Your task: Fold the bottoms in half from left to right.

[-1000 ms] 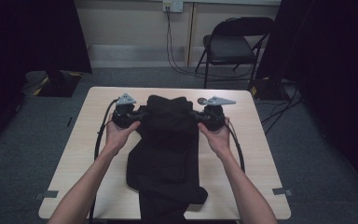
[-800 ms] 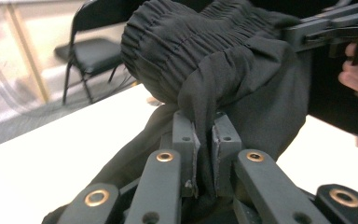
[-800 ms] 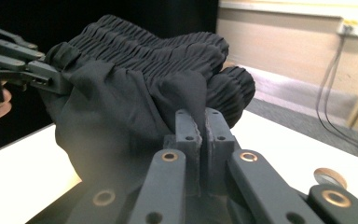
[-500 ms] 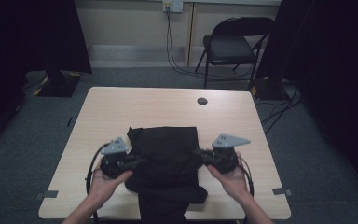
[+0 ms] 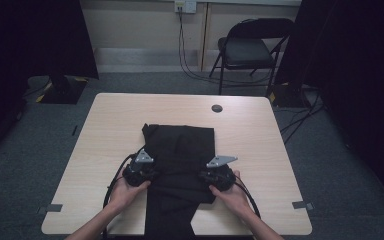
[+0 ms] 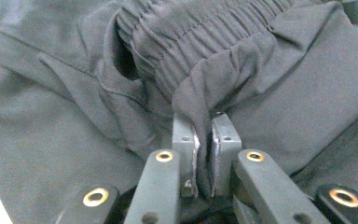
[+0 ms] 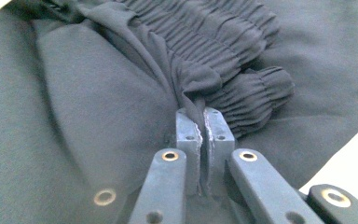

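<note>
Trousers (image 5: 180, 170) lay lengthwise down the table (image 5: 105, 125), waistband folded toward the person, left gripper (image 5: 139, 172) and right gripper (image 5: 218, 176) each clamped tight on a waistband corner, level with each other across that long axis.

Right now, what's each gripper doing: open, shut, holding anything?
Left gripper: shut on the black pants, near the elastic waistband.
Right gripper: shut on the pants too, at the gathered waistband.
</note>
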Demonstrator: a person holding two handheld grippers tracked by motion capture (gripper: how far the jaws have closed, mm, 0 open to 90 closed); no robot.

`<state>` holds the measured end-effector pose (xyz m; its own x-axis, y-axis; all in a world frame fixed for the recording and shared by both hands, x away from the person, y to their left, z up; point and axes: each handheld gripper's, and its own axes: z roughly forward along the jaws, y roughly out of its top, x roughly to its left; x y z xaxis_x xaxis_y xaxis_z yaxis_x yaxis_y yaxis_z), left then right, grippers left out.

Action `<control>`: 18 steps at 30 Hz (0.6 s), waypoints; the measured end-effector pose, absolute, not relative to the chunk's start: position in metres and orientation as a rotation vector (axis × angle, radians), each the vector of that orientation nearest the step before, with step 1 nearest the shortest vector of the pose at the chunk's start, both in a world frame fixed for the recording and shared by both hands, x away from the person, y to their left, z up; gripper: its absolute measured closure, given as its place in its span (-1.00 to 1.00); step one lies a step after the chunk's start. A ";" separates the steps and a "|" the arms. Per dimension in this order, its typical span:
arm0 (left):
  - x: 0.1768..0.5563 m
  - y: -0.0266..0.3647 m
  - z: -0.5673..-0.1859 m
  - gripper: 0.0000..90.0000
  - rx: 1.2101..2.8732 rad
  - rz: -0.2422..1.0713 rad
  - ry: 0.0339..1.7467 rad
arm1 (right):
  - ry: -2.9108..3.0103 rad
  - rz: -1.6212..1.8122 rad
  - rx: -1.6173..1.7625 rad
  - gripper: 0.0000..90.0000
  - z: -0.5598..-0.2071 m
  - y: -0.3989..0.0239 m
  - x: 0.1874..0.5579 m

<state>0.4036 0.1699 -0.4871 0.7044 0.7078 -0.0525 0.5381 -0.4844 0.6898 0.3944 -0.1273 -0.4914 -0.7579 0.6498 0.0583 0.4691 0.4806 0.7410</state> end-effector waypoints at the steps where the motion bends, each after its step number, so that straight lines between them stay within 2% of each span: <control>1: 0.411 0.169 -0.488 0.85 2.186 0.311 0.968 | 2.488 1.144 0.972 0.93 -0.492 -0.127 0.401; 8: 0.453 0.159 -0.498 0.83 2.079 0.398 1.017 | 2.379 1.119 1.044 0.93 -0.496 -0.129 0.452; 12: 0.468 0.157 -0.499 0.77 2.037 0.368 1.060 | 2.357 1.080 1.065 0.91 -0.495 -0.131 0.471; 13: 0.469 0.157 -0.499 0.72 2.036 0.373 1.059 | 2.360 1.061 1.054 0.86 -0.493 -0.130 0.473; 15: 0.468 0.157 -0.494 0.54 2.053 0.367 1.065 | 2.359 1.047 1.053 0.53 -0.487 -0.130 0.474; 16: 0.466 0.160 -0.490 0.36 2.052 0.377 1.063 | 2.342 1.054 1.060 0.33 -0.481 -0.132 0.471; 18: 0.459 0.168 -0.479 0.30 2.025 0.367 1.047 | 2.341 1.101 1.043 0.21 -0.467 -0.139 0.463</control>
<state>0.4585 0.1677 -0.4785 0.6139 0.7828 -0.1022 0.5478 -0.3292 0.7691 0.4629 -0.1392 -0.4672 -0.6673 0.7448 -0.0035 0.4723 0.4268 0.7712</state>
